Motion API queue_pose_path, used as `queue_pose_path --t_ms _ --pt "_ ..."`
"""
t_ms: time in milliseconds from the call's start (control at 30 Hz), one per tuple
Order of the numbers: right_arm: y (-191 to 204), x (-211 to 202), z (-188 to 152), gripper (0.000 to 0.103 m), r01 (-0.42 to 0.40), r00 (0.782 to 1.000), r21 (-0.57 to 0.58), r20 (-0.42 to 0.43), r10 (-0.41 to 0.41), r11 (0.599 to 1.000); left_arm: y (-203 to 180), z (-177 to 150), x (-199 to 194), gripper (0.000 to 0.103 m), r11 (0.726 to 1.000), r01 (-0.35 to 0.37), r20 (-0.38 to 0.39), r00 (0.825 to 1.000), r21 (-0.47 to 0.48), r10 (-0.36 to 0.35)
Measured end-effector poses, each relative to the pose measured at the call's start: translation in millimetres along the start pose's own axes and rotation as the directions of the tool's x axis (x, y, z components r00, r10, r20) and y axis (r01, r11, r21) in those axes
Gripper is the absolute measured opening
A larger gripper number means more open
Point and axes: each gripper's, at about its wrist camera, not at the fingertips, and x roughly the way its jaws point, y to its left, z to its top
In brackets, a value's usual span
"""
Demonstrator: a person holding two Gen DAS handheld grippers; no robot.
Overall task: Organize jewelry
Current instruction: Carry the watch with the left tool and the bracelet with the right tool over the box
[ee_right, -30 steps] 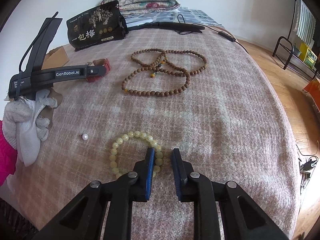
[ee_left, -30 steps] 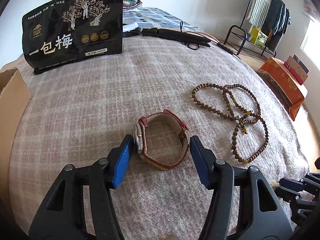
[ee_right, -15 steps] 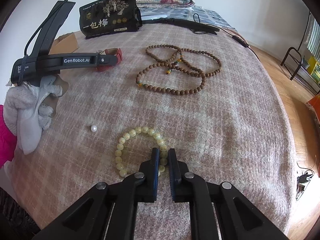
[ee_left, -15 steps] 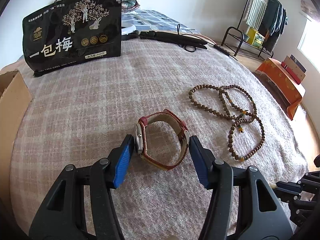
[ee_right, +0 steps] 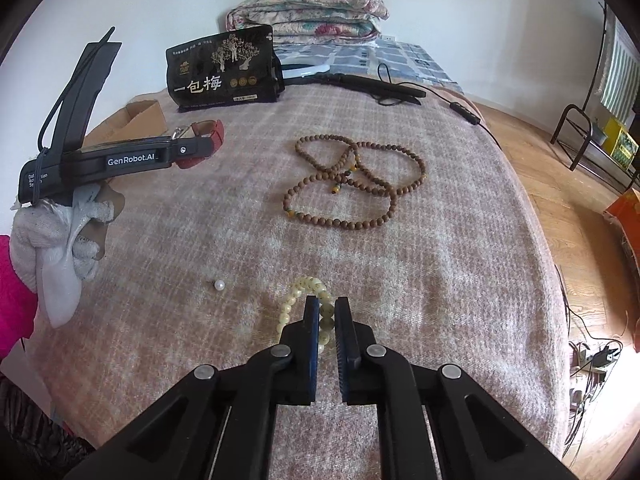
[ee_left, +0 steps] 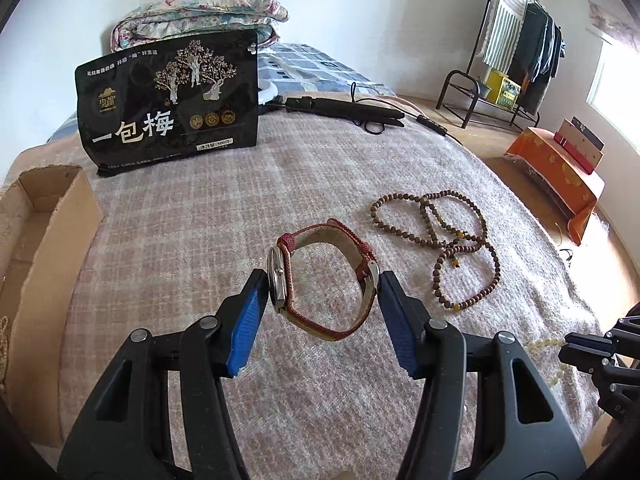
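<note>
My left gripper [ee_left: 322, 282] is shut on a red-strapped watch [ee_left: 320, 280] and holds it above the pink plaid blanket; the watch also shows in the right wrist view [ee_right: 204, 136], clamped in that gripper. My right gripper [ee_right: 327, 308] is shut on a pale yellow bead bracelet [ee_right: 298, 300], part lifted off the blanket; the bracelet shows hanging at the right edge of the left wrist view [ee_left: 546, 346]. A long brown bead necklace [ee_left: 448, 240] lies looped on the blanket, also in the right wrist view [ee_right: 352, 184]. A single white pearl [ee_right: 219, 285] lies left of the bracelet.
An open cardboard box [ee_left: 44, 220] sits at the left edge of the bed, also in the right wrist view [ee_right: 140, 118]. A black snack bag [ee_left: 168, 108] stands at the back. Black cables and a folded tool [ee_left: 352, 110] lie behind. Folded quilts [ee_right: 308, 12] are stacked beyond.
My left gripper has lifted the watch off the blanket. My right gripper has closed on the yellow bracelet and raised it, so the bracelet now bunches between the fingers.
</note>
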Motion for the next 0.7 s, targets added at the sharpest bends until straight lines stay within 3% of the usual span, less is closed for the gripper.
queue_pose_path --t_ms 433,700 --pt "17.8 -37.9 12.5 0.005 0.049 0.998 -0.047 0.039 -0.047 0.998 25.1 2.8 -52.2 0.058 1.0 -0.009 0.062 0.998 -0.023 0.01" --pt "56.2 -50.7 32.9 0.005 0.028 0.997 -0.109 0.076 -0.02 0.994 70.2 7.3 -87.4 0.058 0.996 -0.046 0.099 0.994 -0.072 0.053"
